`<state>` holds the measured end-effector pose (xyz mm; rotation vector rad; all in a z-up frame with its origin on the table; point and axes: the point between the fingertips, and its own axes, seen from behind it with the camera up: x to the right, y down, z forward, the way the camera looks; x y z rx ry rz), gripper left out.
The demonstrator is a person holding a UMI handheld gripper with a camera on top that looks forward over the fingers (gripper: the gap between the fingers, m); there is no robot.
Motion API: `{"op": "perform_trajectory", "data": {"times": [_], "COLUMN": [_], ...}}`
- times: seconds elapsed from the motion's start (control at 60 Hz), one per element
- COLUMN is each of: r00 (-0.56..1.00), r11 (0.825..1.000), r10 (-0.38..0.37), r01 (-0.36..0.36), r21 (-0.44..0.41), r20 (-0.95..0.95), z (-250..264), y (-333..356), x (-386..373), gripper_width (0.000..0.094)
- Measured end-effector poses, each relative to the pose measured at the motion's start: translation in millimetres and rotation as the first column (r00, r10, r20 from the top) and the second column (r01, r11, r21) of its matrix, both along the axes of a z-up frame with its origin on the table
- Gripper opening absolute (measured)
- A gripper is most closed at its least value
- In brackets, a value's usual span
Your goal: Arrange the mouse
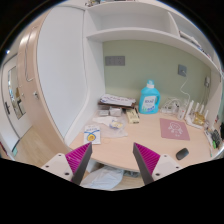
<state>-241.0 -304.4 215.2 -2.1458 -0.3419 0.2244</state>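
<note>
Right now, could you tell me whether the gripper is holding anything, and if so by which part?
Nothing is held. The gripper is open, with only bare desk between its fingers. The mouse lies untouched on the desk, off to the right of the fingers.

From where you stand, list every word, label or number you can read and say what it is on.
None can be read.
Blue detergent bottle: its label is too small to read.
Pink sheet on the desk: print blurred.
Card near the desk's left end: a picture shows, text too small.
Mouse: no marking visible.
The tongs are open and hold nothing.
</note>
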Motion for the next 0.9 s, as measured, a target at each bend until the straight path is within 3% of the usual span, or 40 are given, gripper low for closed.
{"op": "perform_trajectory", "data": {"times": [0.25,0.417,0.567,0.717,0.9], "r00": [0.995,0.97,0.939,0.922,0.917], "r11": [0.992,0.964,0.939,0.923,0.906], "r10": [-0.095,-0.221,-0.314,-0.364,-0.393], "r01": [0.098,0.233,0.329,0.376,0.399], "r21": [-0.08,-0.131,-0.098,-0.079,-0.141], "r20": [0.039,0.098,0.139,0.134,0.068], "z": [-68.4,-124.6,-156.9,-186.8,-225.1], "y": [-15.1,-12.8,21.8,68.7,119.6], "x": [79.0,178.9,268.1,327.7,357.8], "gripper_width": [0.0849,0.0851,0.0848,0.0846,0.0847]}}
